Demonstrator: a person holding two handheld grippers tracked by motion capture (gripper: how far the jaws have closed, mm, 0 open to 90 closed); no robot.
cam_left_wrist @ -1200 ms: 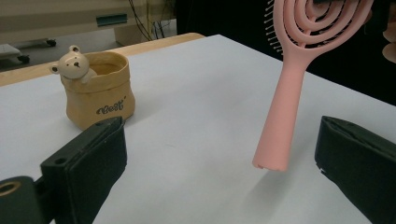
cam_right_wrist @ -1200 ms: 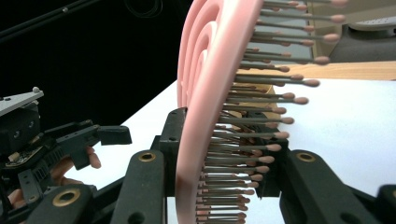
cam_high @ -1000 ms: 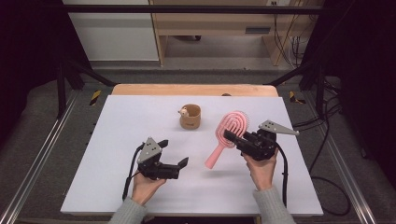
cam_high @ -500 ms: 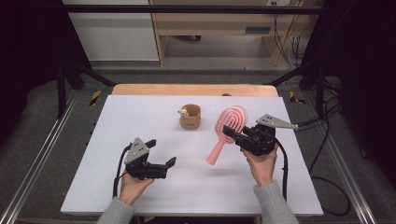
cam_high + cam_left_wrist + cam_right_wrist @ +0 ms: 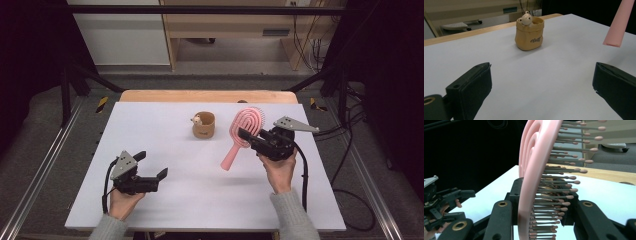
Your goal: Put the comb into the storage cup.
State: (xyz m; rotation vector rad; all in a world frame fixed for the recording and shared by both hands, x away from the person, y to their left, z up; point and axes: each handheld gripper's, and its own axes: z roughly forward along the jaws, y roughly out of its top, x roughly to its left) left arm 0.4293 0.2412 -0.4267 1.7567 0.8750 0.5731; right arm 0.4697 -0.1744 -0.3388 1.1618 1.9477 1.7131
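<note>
A pink hairbrush [image 5: 231,155] hangs tilted above the white table [image 5: 200,200], head up and away, handle pointing down to the left. My right gripper [image 5: 245,136] is shut on its head; in the right gripper view the bristles of the hairbrush [image 5: 534,170] stick out sideways between the jaws of the right gripper [image 5: 544,220]. My left gripper [image 5: 151,165] stands open near the front left with nothing in it. In the left gripper view the left gripper [image 5: 541,85] faces a tan pouch-shaped cup with a little bear on its rim [image 5: 529,33], and the brush handle tip [image 5: 617,25] hangs at upper right.
The bear cup [image 5: 204,125] stands upright at the table's middle back, just left of the brush. A wooden strip [image 5: 205,96] edges the table's far side. Metal rails [image 5: 45,170] run along both sides. The left gripper [image 5: 446,205] appears far off in the right gripper view.
My left gripper has slid to the left and a little toward the near edge, still open. The right gripper and the brush have stayed almost where they were.
</note>
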